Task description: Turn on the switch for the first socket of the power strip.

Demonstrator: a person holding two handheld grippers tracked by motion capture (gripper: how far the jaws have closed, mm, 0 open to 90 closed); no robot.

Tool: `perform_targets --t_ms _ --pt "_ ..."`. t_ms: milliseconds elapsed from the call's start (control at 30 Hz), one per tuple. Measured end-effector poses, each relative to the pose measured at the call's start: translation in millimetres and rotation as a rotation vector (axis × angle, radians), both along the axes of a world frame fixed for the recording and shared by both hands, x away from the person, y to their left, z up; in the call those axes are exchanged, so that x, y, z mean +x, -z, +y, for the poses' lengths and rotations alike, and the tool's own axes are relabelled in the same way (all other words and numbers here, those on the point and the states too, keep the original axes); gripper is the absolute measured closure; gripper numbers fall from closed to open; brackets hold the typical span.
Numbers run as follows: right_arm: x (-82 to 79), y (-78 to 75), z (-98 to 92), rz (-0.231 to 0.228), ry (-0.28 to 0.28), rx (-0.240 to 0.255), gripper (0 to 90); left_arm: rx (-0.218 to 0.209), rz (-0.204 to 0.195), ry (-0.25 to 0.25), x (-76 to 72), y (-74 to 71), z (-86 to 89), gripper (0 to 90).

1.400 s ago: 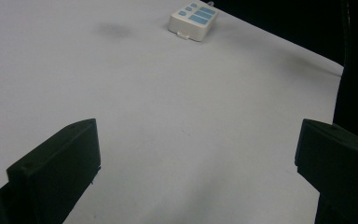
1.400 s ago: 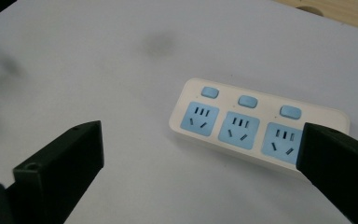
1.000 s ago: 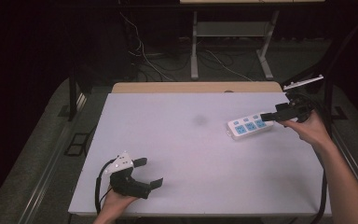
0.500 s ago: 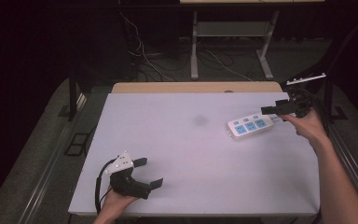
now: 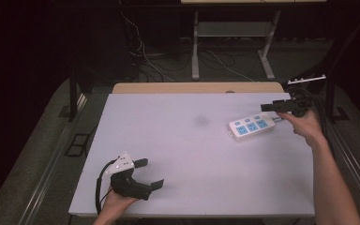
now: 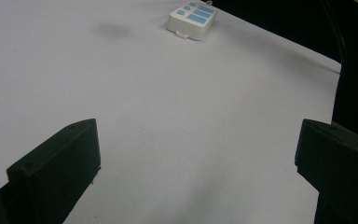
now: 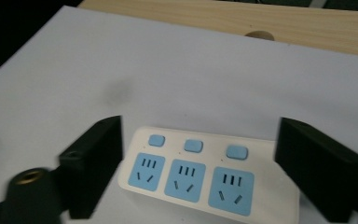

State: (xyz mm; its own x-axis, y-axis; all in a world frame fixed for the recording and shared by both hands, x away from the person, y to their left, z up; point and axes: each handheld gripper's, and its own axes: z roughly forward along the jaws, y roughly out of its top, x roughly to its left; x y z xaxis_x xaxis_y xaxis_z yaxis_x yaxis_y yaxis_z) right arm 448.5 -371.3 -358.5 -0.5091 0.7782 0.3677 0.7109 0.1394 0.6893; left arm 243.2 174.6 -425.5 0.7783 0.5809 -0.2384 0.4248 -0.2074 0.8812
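Note:
A white power strip (image 5: 252,126) with three blue sockets and three blue switches lies flat at the right of the white table top (image 5: 192,154). Just beyond its right end, slightly above the table, a hand holds my right gripper (image 5: 268,107). In the right gripper view that gripper (image 7: 203,135) is open, its jaws spread wide to either side of the strip (image 7: 205,175) without touching it. At the near left corner my left gripper (image 5: 151,173) rests open in the other hand. In the left gripper view its jaws (image 6: 196,154) hold nothing, and the strip (image 6: 192,17) lies far ahead.
A dark smudge (image 5: 200,120) marks the table's middle. A wooden strip (image 5: 197,87) with a round hole (image 7: 259,35) runs along the far edge. Cables and the metal legs of another table (image 5: 196,51) stand on the dark floor beyond.
My right gripper has drawn back a little from the strip's right end and risen slightly. The strip and my left gripper have stayed put.

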Motion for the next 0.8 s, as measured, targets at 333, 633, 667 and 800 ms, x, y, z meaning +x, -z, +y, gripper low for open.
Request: perform_targets --t_ms 333,633,667,800 --pt "7.6 9.6 0.3 0.01 0.018 0.001 54.4 0.002 -0.003 0.002 -0.1 -0.2 0.5 0.0" --pt "15.1 20.2 5.5 0.009 -0.003 0.009 82.9 -0.013 -0.014 -0.003 -0.3 -1.3 1.7 0.0" --pt "16.1 21.6 5.6 0.011 -0.004 0.009 86.3 -0.014 -0.014 -0.003 -0.3 -1.3 1.9 0.0" --pt "20.0 29.4 7.6 0.037 -0.002 -0.014 89.2 -0.011 -0.014 -0.002 -0.3 -1.2 2.1 0.0"
